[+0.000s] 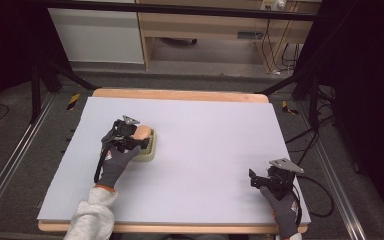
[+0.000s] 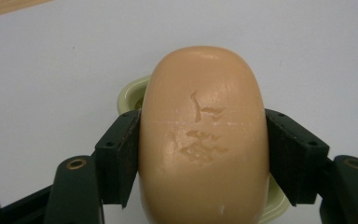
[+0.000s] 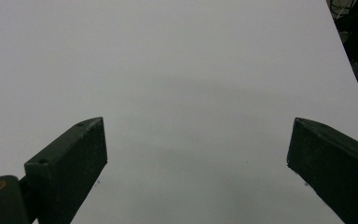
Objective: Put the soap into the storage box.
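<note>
High view: the left gripper (image 1: 139,135) holds a soap (image 1: 142,132) over the near end of a pale green dish (image 1: 150,150), which serves as landmark on the lavender table (image 1: 205,140). Left gripper view: both jaws press flat against the long sides of the soap (image 2: 203,135), a grip across the narrow width that probably suits a slippery rounded bar. The soap's long axis runs along the jaws and away from the hand, its rounded far end pointing toward the table's far edge, stamped face up. The dish (image 2: 130,93) shows as a rim just behind and below the soap; whether the soap touches the dish cannot be told. The right gripper (image 1: 260,181) rests well to the right of the dish, nearer the person. Right gripper view: its jaws stand wide apart over bare table (image 3: 191,70), holding nothing, presumably kept clear of the work.
</note>
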`<action>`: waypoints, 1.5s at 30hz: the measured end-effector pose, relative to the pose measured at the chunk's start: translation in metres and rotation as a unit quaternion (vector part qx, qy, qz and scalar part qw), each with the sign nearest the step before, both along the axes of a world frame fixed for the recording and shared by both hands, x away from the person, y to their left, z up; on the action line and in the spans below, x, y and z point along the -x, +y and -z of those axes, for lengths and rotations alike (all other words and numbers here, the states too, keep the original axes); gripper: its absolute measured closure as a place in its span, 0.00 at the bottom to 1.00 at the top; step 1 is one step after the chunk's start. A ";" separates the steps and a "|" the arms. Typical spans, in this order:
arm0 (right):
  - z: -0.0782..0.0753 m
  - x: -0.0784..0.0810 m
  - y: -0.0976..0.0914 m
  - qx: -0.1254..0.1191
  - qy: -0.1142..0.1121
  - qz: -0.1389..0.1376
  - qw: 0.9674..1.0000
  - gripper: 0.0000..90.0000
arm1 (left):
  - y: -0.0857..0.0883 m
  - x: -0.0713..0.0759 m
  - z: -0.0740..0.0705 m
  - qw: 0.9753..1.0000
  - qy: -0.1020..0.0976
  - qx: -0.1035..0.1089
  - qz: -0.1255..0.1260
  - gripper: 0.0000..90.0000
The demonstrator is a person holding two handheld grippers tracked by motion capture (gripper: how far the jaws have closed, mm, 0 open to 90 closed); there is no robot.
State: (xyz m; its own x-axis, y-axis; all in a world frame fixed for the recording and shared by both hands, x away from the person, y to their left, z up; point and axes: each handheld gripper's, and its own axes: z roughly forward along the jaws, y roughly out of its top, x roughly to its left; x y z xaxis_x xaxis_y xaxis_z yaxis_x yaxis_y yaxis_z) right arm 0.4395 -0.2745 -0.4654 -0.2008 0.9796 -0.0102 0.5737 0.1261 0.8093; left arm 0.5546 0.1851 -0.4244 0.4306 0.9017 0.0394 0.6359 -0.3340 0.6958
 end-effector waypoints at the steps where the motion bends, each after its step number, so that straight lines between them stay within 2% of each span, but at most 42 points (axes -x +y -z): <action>1: 0.000 0.000 0.000 0.000 -0.001 -0.001 1.000 0.06 | 0.000 0.000 0.001 1.000 0.001 -0.001 -0.001 0.36; 22: 0.001 0.000 0.000 0.002 0.002 -0.001 1.000 0.06 | -0.005 -0.006 0.017 1.000 0.015 0.001 -0.009 0.36; 35: 0.001 0.000 0.001 0.002 0.004 -0.002 1.000 0.06 | -0.007 -0.007 0.023 1.000 0.019 -0.004 -0.016 0.35; 45: 0.002 -0.001 0.001 0.005 0.005 -0.004 1.000 0.06 | -0.009 -0.008 0.026 1.000 0.018 -0.005 -0.009 0.35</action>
State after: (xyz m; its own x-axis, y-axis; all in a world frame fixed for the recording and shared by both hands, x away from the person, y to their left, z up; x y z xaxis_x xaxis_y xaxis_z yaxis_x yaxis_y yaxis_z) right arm 0.4406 -0.2740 -0.4672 -0.2089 0.9778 -0.0176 0.5802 0.1384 0.8027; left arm 0.5623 0.1765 -0.4503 0.4165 0.9086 0.0332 0.6666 -0.3299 0.6684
